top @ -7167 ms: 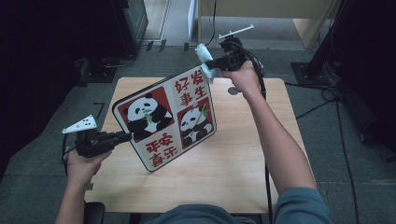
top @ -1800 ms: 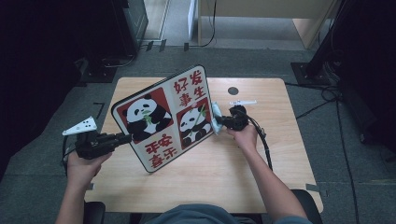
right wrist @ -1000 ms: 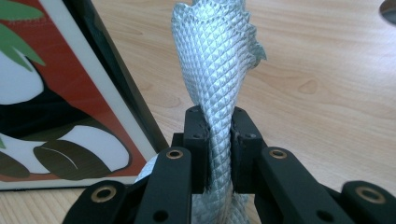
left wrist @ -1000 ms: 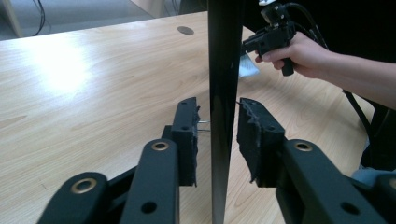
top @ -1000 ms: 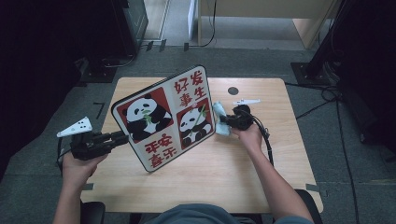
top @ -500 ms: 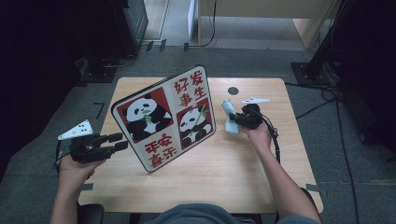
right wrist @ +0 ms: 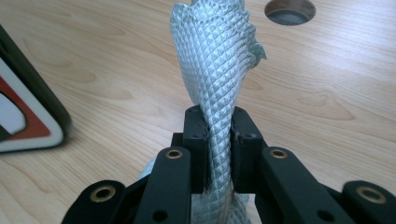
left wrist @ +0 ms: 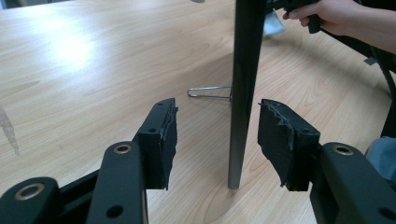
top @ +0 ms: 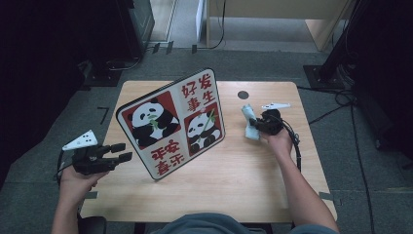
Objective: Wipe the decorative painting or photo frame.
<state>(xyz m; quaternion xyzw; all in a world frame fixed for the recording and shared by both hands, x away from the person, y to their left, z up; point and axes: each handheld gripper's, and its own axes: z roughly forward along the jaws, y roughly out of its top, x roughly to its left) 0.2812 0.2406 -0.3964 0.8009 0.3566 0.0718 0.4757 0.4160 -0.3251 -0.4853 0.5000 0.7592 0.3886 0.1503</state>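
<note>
High view, sign (top: 171, 124): stands upright on the table (top: 234, 195), nearer its left edge, panda face toward the person.
High view, left gripper (top: 125, 151): off the table's left edge, just beside the sign's lower left corner, not touching it.
High view, right gripper (top: 254, 125): near the right edge, holding a pale cloth (top: 250, 123).
Left gripper view: jaws spread and just been opening; the sign's dark edge (left wrist: 242, 88) stands between them, pads clear; wire stand (left wrist: 208, 92) behind.
Right gripper view: jaws pinch the cloth (right wrist: 219, 70), which rises upright; table hole (right wrist: 289, 10) beyond.
</note>
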